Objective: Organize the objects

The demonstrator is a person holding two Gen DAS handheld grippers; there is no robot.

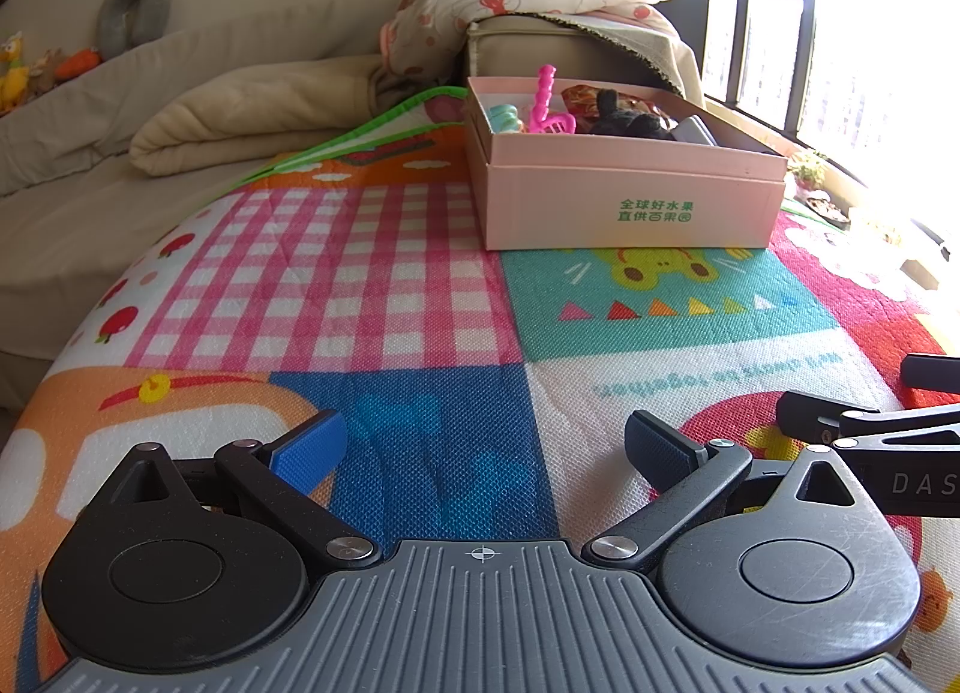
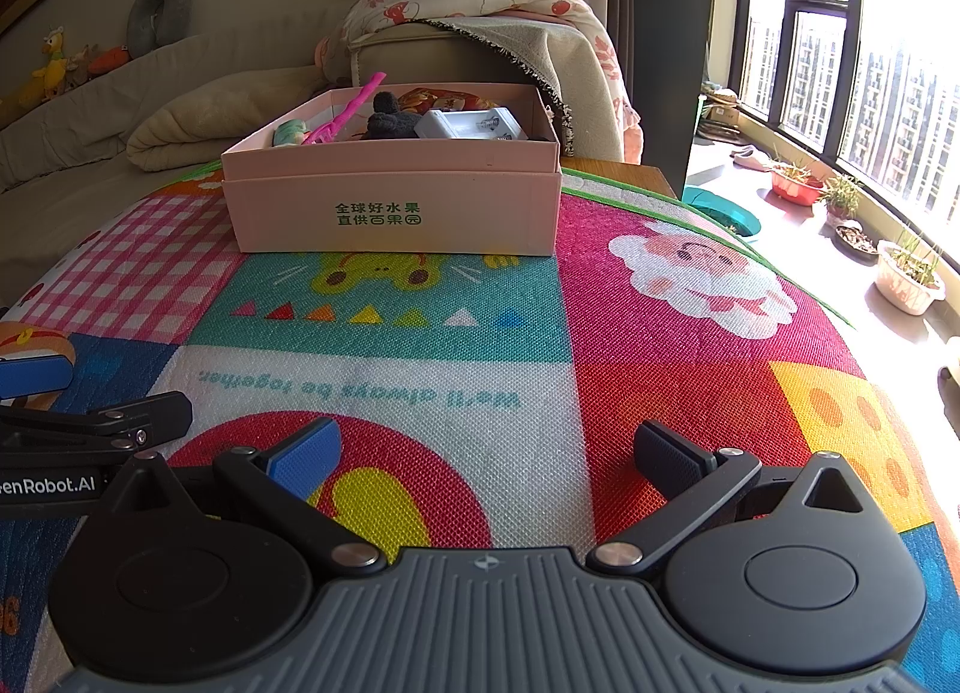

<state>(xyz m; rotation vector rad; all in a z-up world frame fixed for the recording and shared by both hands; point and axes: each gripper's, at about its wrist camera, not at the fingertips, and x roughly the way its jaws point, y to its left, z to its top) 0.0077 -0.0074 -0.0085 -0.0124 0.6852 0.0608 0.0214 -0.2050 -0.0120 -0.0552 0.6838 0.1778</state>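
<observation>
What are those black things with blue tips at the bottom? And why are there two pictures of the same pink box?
Those are two claws, one held in each of a person's hands. A camera sits on each, so you get two pictures. One looks past the left claw, the other past the right claw. Both are open and hold nothing. They hover over a colourful mat. On it stands a pink box with toys inside, such as a pink toy rake and a black plush toy.

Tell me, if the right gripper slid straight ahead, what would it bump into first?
Probably the pink box. The right gripper is open and empty, pointing across the colourful mat, and nothing lies on the mat between them. Depth is hard to judge through the fisheye.
</observation>
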